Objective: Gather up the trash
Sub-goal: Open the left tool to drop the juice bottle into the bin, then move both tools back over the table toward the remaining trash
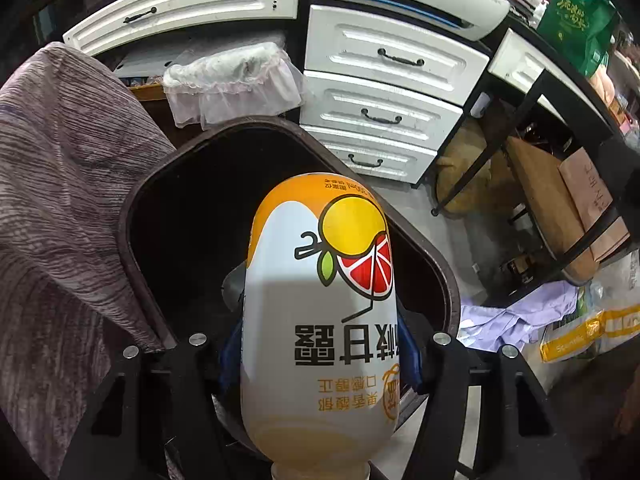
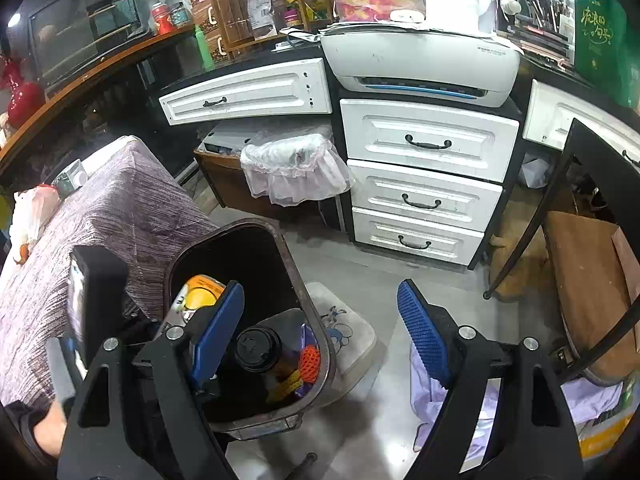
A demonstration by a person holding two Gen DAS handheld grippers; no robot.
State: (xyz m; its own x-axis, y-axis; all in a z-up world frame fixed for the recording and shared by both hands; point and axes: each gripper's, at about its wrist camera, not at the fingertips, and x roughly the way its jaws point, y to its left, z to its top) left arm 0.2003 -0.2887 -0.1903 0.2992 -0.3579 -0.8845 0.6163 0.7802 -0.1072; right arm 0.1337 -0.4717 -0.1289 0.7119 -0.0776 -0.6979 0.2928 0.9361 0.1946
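The left gripper (image 1: 320, 356) clamps the juice bottle (image 1: 320, 312) over the trash bin (image 1: 416, 240), near its left rim. The right gripper (image 2: 320, 336) hangs wide, empty. Released off-centre, the bottle could glance off the rim onto the floor.

The bottle (image 1: 320, 320) is clamped between the fingers of the left claw (image 1: 320, 354), directly above the open bin (image 2: 310, 304), which stands on the floor with a lidded cup (image 2: 258, 348) inside it. A cloth-draped counter (image 2: 120, 208) lies to the bin's left, a floor mat (image 2: 352, 332) to its right, and a stack of drawers (image 2: 428, 184) behind it with a printer (image 2: 420, 64) on top. The right claw (image 2: 320, 336) hangs wide apart above the bin's right rim and the mat.
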